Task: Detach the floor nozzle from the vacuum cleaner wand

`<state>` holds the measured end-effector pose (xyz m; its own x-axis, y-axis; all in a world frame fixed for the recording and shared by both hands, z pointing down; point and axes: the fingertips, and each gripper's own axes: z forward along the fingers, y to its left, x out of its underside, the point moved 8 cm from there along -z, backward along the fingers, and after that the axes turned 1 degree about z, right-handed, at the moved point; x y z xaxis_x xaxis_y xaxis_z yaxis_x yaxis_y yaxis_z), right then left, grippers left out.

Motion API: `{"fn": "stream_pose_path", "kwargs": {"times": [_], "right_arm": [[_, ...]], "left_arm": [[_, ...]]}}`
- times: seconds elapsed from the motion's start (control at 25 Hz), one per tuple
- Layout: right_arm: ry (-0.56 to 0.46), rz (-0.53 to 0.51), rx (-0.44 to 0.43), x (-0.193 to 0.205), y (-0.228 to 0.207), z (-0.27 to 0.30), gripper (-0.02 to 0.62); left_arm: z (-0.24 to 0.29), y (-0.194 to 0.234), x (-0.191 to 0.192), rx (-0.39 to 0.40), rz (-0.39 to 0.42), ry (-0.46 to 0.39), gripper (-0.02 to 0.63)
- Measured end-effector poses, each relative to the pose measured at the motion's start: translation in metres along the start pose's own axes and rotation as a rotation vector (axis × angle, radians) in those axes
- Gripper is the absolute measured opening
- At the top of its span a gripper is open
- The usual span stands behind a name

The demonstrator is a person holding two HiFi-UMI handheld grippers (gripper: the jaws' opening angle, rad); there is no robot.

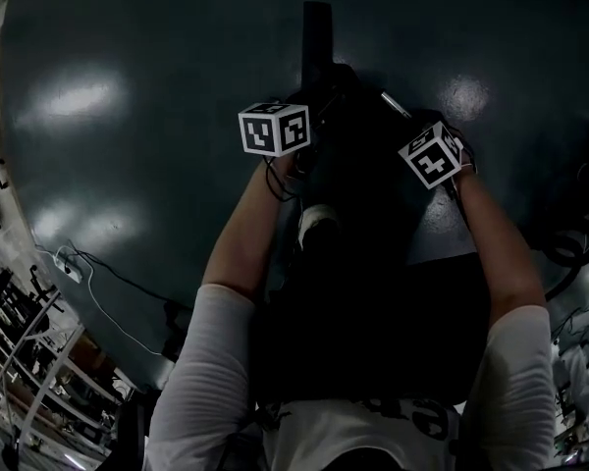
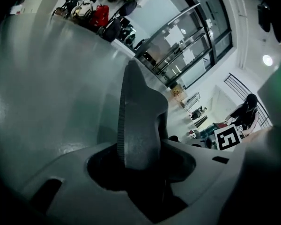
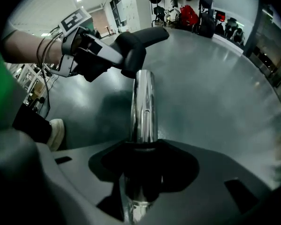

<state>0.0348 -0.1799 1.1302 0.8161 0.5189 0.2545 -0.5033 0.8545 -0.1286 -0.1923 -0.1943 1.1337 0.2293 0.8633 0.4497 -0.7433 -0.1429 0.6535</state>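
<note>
Though the head view is very dark, both arms show reaching down over the grey floor [image 1: 128, 165], each with a marker cube, left cube [image 1: 275, 129] and right cube [image 1: 432, 155], and a long dark shape runs away from them towards the top of the picture. Over to the right gripper view, and there's the right gripper [image 3: 140, 172], its jaws clamped on the chrome wand [image 3: 144, 107], which rises straight out from between them. At its far end the wand meets the black plastic floor nozzle [image 3: 143, 39], and the two look joined there, with no gap visible between them. The left gripper [image 3: 113, 55] comes in from the left side of that view and has the black part pinched just beside the joint. Its own view bears that out: the dark grey nozzle body, with a ribbed edge down one side, stands upright between the jaws and fills the space between them. Wand and nozzle are both up off the floor, carried between the two grippers. A pale shoe [image 1: 319, 226] sits on the floor below the arms, between them. Behind, a red bag [image 3: 189, 15] hangs among darker bags along the far wall.
</note>
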Motion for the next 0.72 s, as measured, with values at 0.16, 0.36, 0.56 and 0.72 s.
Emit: {"fn": "stream_pose_path", "kwargs": {"times": [0.16, 0.36, 0.56, 0.72], "right_arm": [[0.016, -0.015, 0.014, 0.008, 0.006, 0.015, 0.179], [-0.013, -0.028, 0.033, 0.01, 0.008, 0.023, 0.179], [-0.014, -0.012, 0.024, 0.006, 0.012, 0.023, 0.181], [0.004, -0.021, 0.036, 0.005, 0.008, 0.021, 0.234]], "left_arm": [[0.015, 0.008, 0.018, -0.029, 0.003, 0.069, 0.167], [0.022, 0.017, 0.031, -0.048, -0.014, 0.11, 0.169], [0.017, 0.015, 0.025, -0.107, 0.056, 0.121, 0.17], [0.015, 0.012, 0.017, -0.237, 0.275, 0.049, 0.456]]}}
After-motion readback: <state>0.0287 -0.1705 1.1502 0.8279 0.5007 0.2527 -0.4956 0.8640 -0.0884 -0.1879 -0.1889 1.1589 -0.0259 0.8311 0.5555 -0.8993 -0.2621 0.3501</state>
